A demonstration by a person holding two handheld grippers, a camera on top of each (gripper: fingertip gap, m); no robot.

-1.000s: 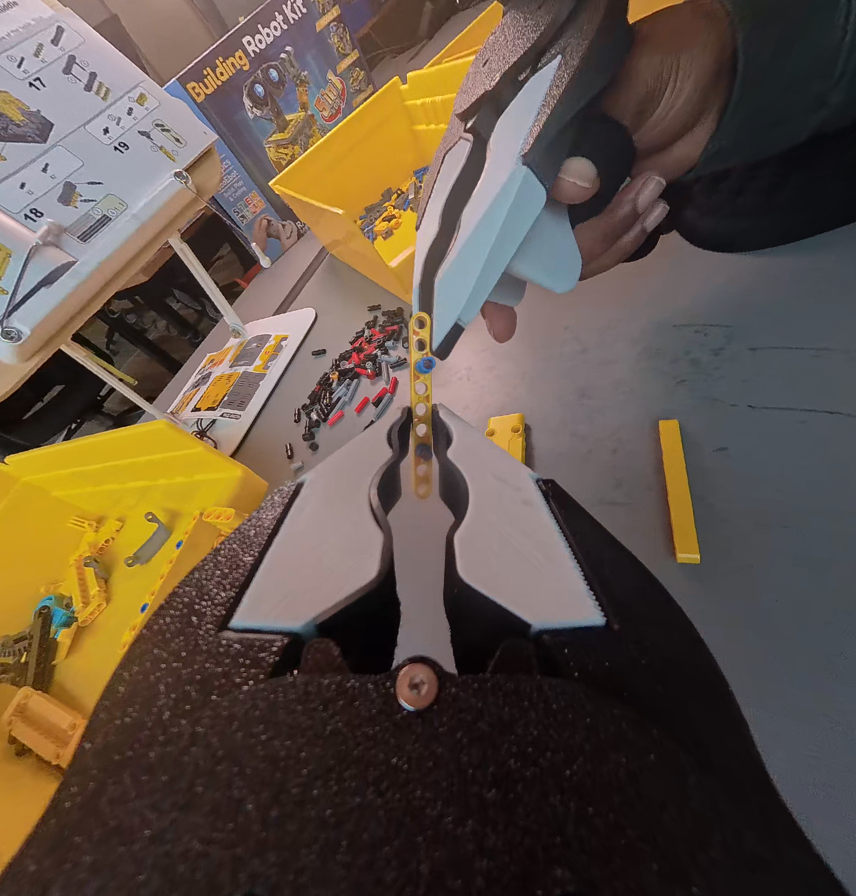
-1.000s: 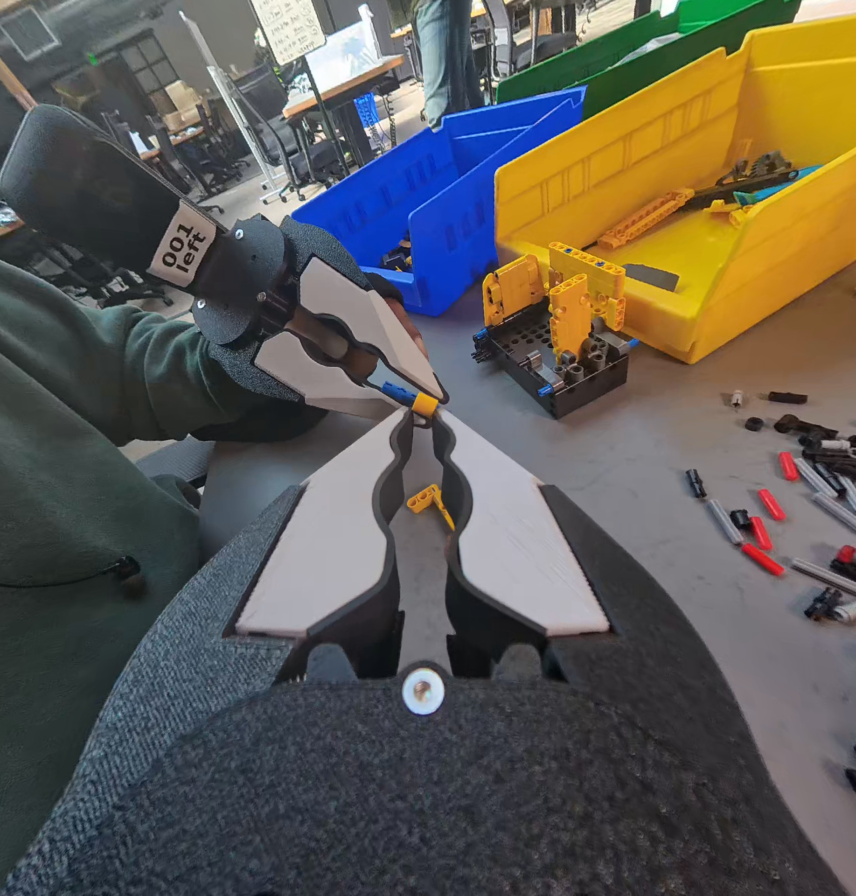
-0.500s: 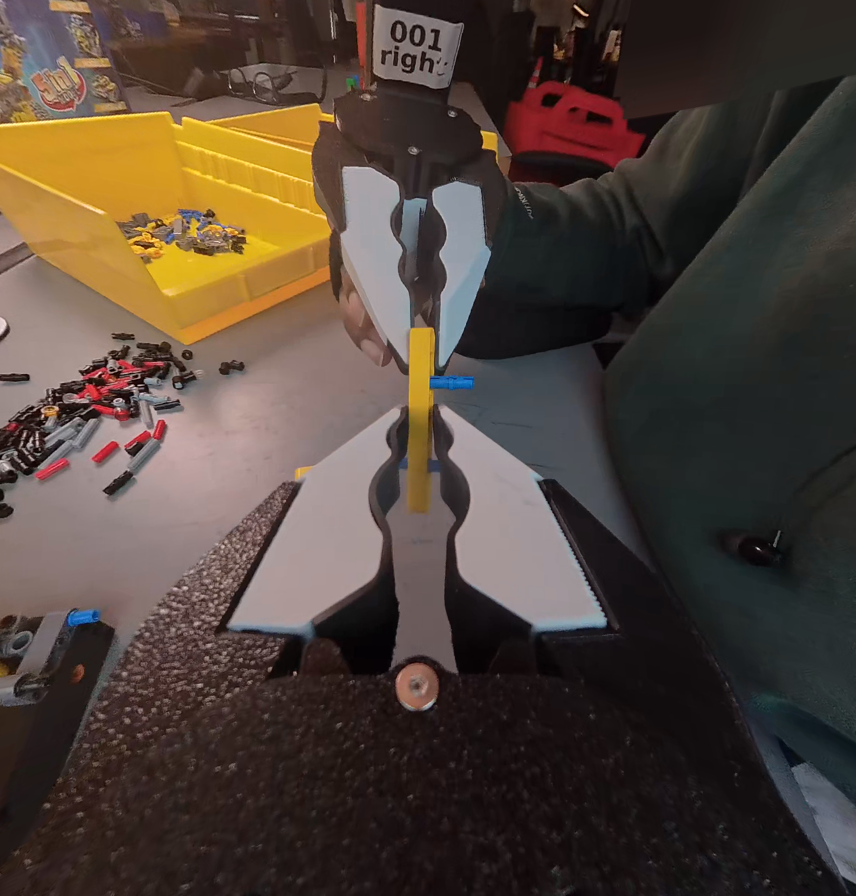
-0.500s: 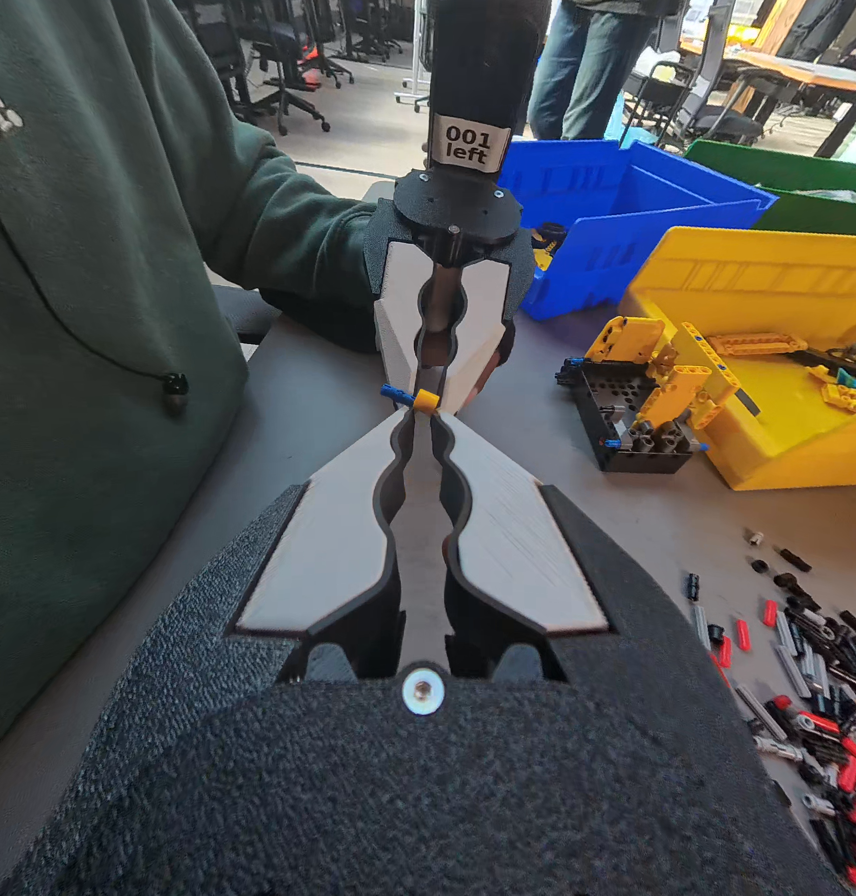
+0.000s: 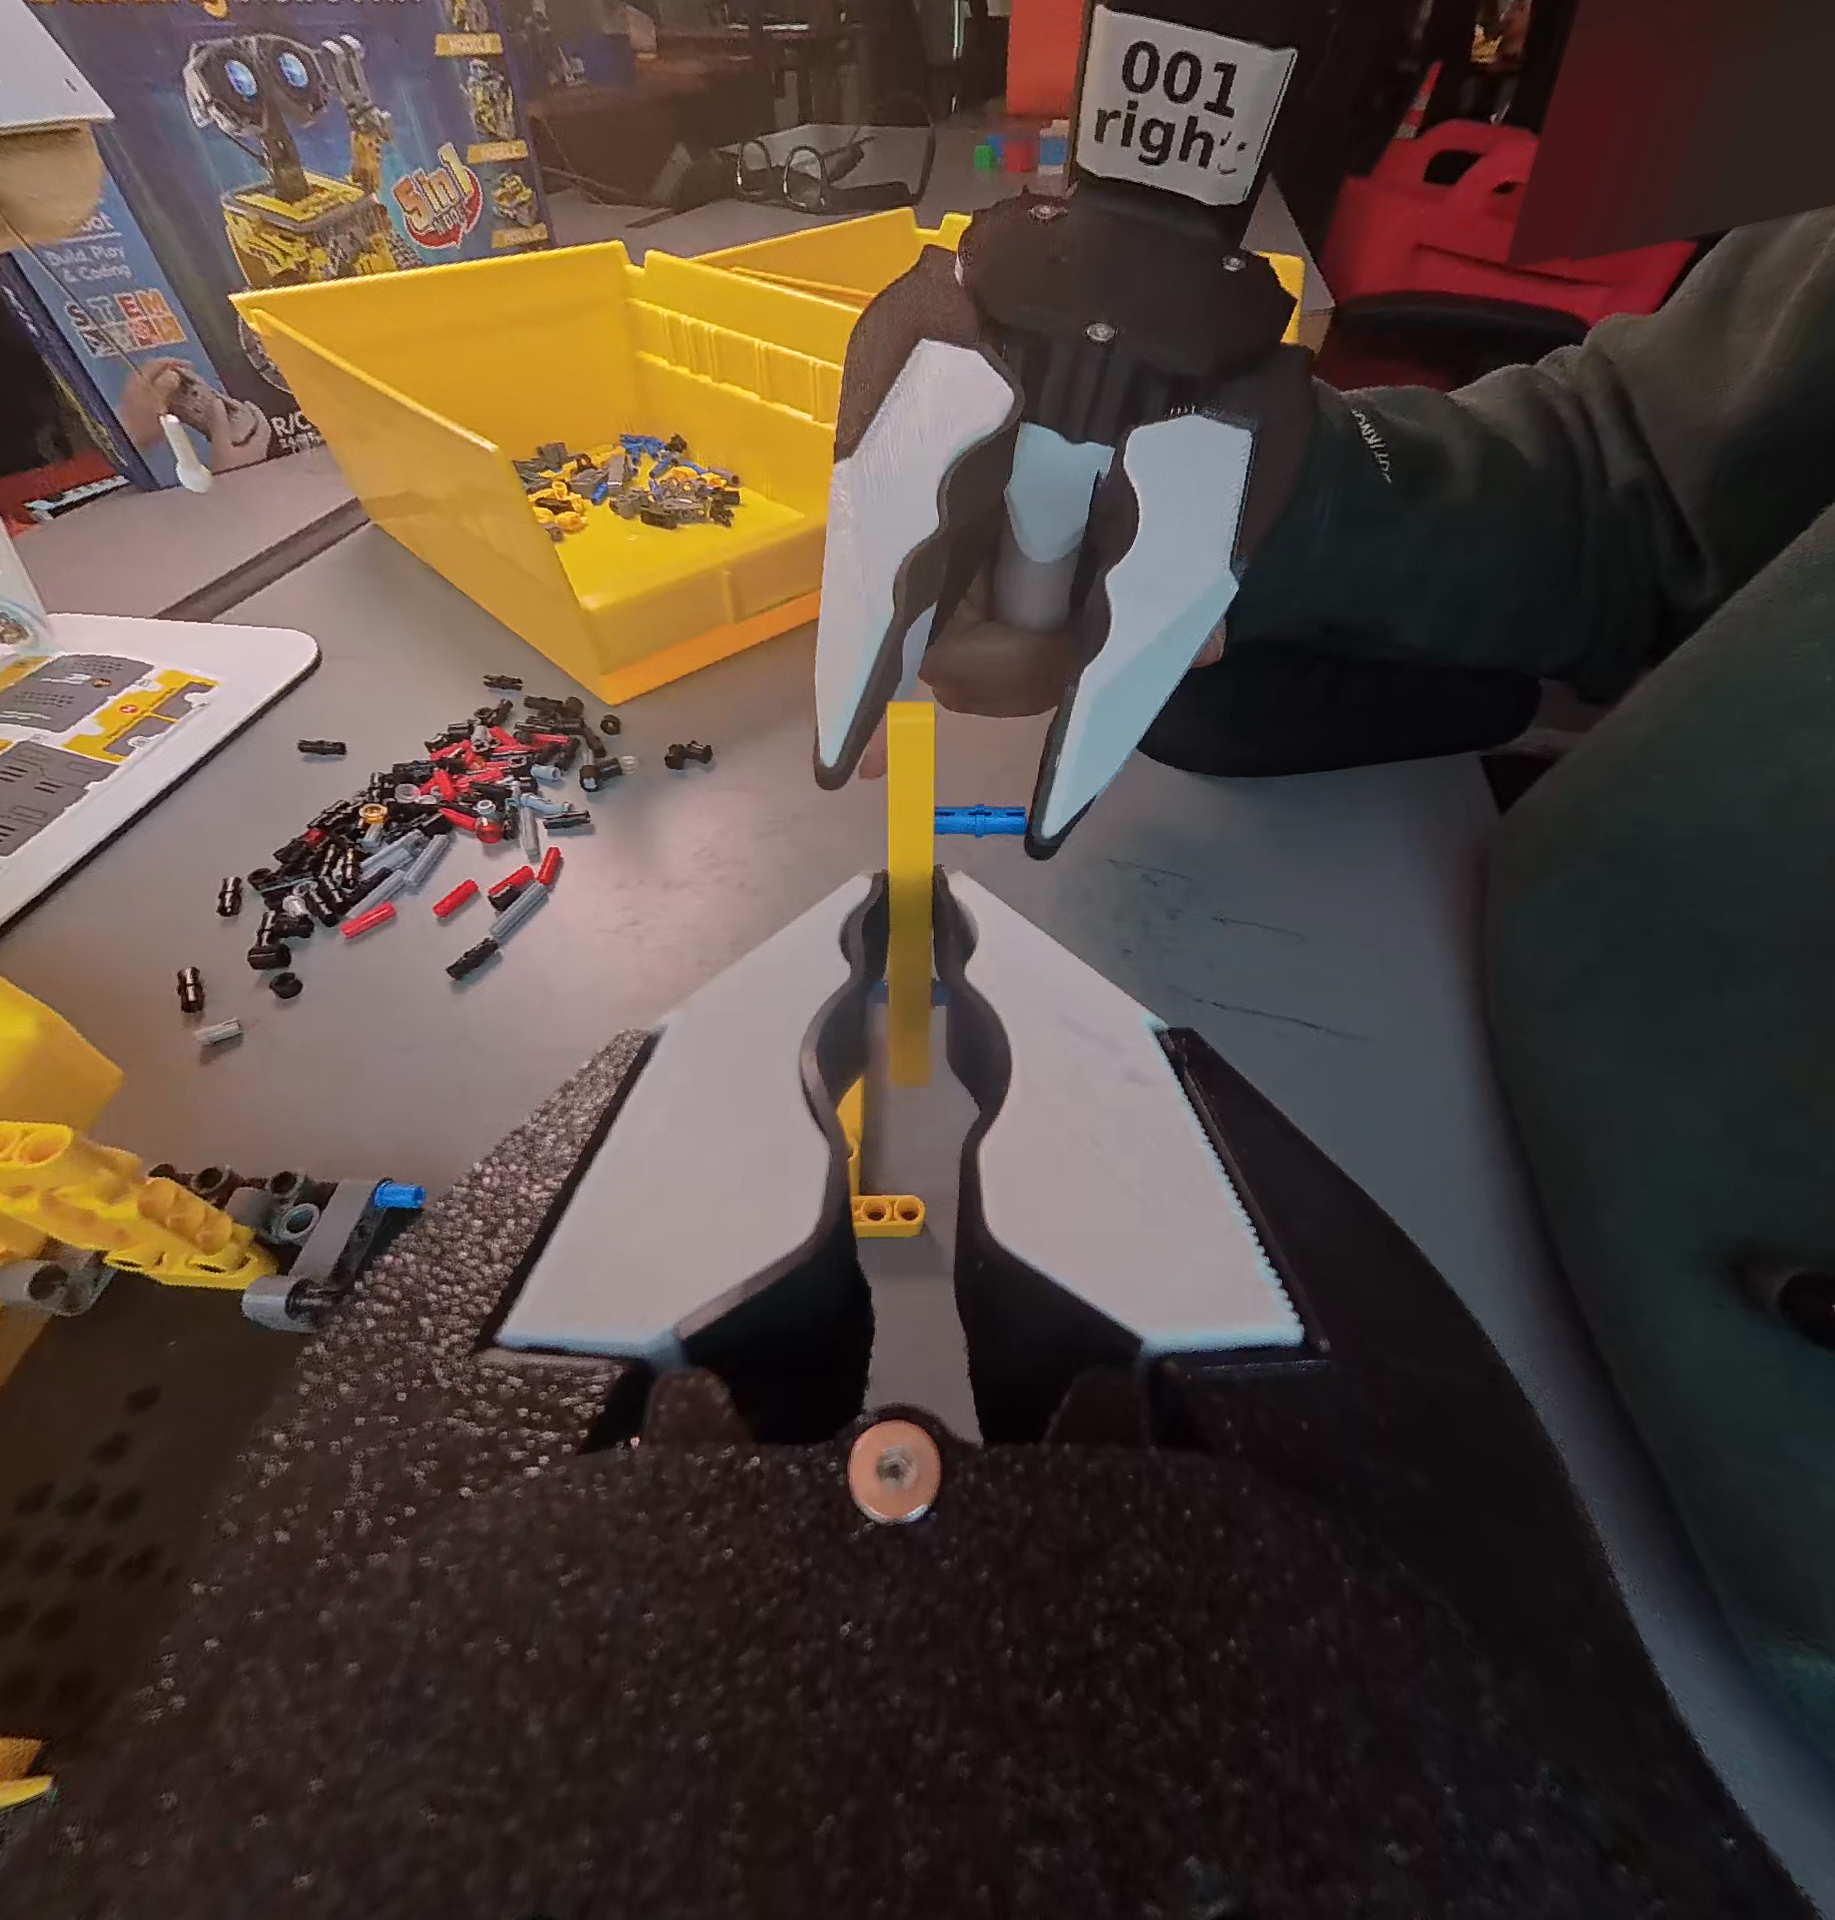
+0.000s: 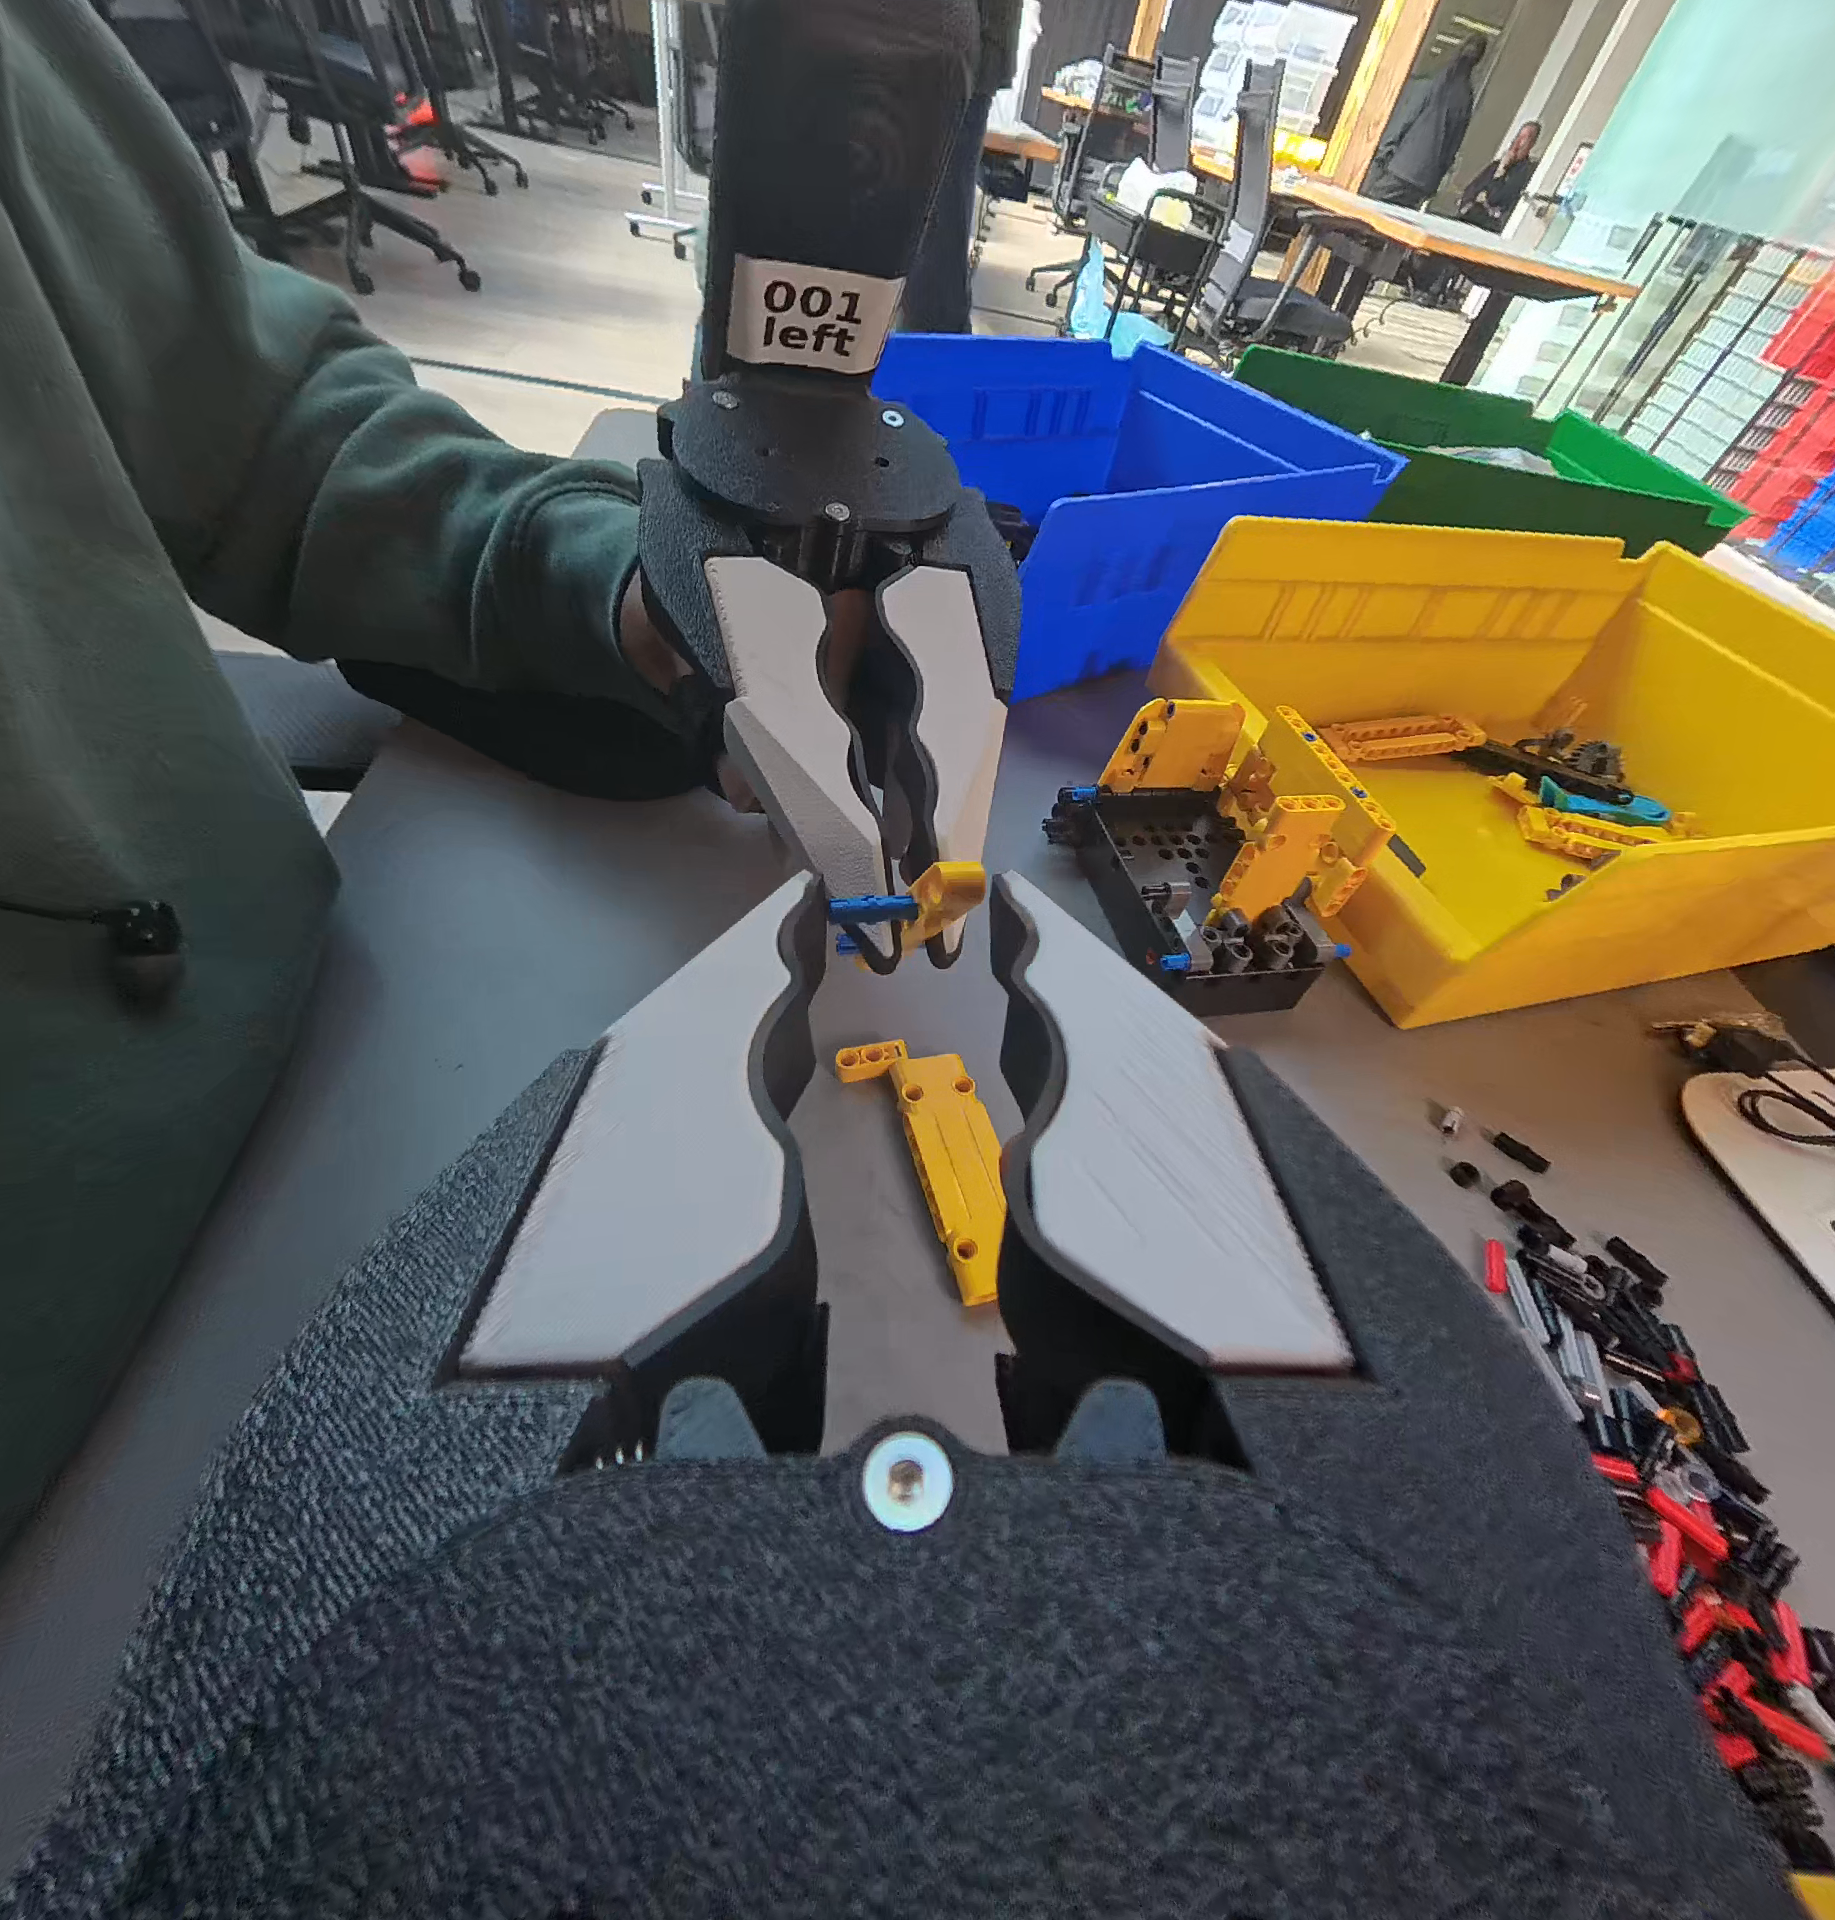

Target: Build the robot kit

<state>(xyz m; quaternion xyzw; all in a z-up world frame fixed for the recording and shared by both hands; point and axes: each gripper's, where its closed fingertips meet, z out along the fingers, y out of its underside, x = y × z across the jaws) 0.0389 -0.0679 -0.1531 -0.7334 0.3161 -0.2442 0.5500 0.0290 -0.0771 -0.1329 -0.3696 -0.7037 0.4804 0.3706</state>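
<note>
Left gripper clamps tight on a slim yellow plastic beam standing upright, a blue plastic pin jutting sideways from it. Right gripper faces it, fingers spread wide and holding nothing, one tip just beside the pin. A flat yellow plastic panel lies on the grey surface below. Beyond, scattered black and red connector pins, then a yellow plastic bin.

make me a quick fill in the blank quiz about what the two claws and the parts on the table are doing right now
1. The left claw is shut on a ____ beam.
2. The right claw is ____, gripping nothing.
3. A ____ pin sticks out of the beam's side.
4. The bin beside the green bin is ____.

Missing words: yellow; open; blue; blue
</note>
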